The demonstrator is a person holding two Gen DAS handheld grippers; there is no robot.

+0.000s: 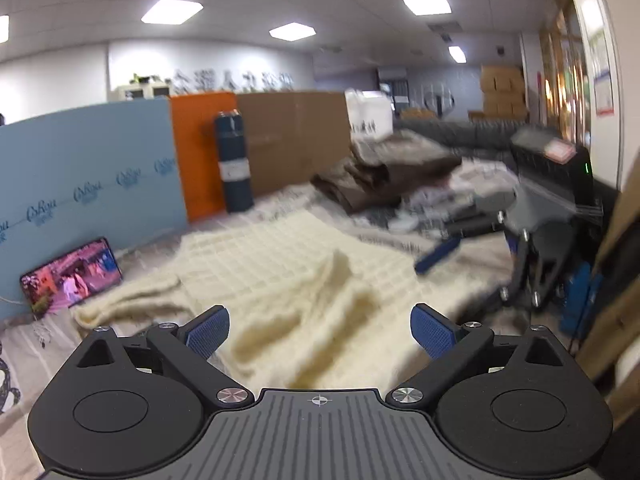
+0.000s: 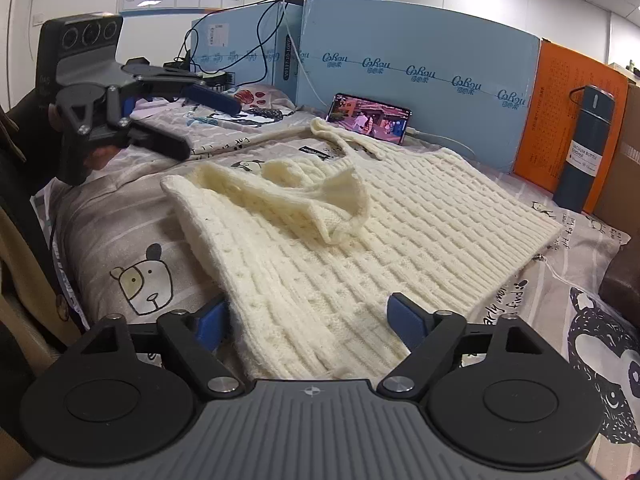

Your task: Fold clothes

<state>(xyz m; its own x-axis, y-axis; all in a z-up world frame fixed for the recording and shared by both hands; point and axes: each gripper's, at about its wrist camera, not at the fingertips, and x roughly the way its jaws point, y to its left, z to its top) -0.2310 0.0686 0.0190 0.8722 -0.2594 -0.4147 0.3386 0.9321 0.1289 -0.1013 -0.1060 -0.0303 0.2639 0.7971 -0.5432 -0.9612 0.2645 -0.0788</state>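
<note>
So the cream knit sweater is lying spread out on the counter, which has a cartoon dog sheet over it, one sleeve flopped over the middle. Right gripper is at the sweater's near edge with the hem sitting between its jaws, not pinched. Left gripper hovers spread wide at the far left, grasping nothing. A phone leans against the blue boards at the far side, and a dark bottle stands far right.
</note>
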